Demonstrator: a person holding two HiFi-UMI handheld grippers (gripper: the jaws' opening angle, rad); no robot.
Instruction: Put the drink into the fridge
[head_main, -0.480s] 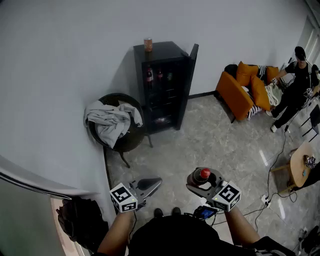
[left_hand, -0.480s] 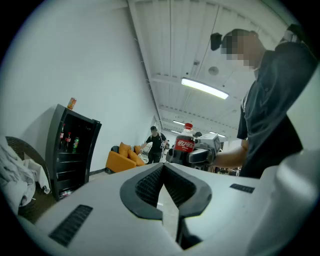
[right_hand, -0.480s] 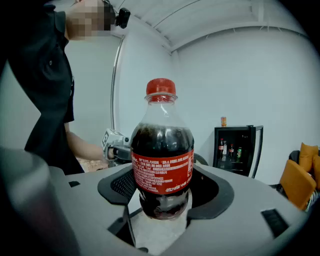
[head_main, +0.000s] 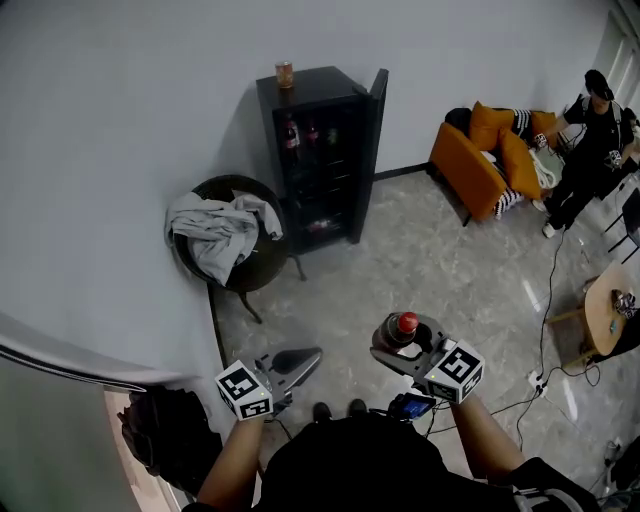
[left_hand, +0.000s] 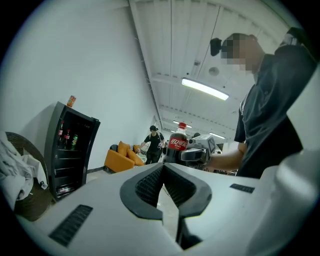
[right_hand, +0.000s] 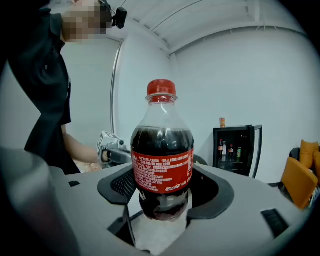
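A cola bottle (right_hand: 162, 150) with a red cap and red label stands upright between the jaws of my right gripper (right_hand: 162, 197), which is shut on its lower body. From the head view the bottle's red cap (head_main: 407, 323) pokes up out of the right gripper (head_main: 400, 345). My left gripper (head_main: 298, 362) is beside it at the lower left, shut with nothing in it; its jaws meet at the tips (left_hand: 163, 169). The black fridge (head_main: 320, 160) stands against the far wall with its door (head_main: 373, 140) swung open, bottles on its top shelf and a can (head_main: 285, 73) on its roof.
A round dark chair heaped with grey clothes (head_main: 222, 232) sits left of the fridge. An orange sofa (head_main: 480, 160) and a standing person (head_main: 590, 140) are at the far right. A wooden side table (head_main: 603, 322), floor cables (head_main: 545, 375) and a black bag (head_main: 160, 435) lie nearer.
The head view has shifted a little, so the fridge and chair sit slightly higher and further left. Both grippers hold much the same place, the bottle still in the right one.
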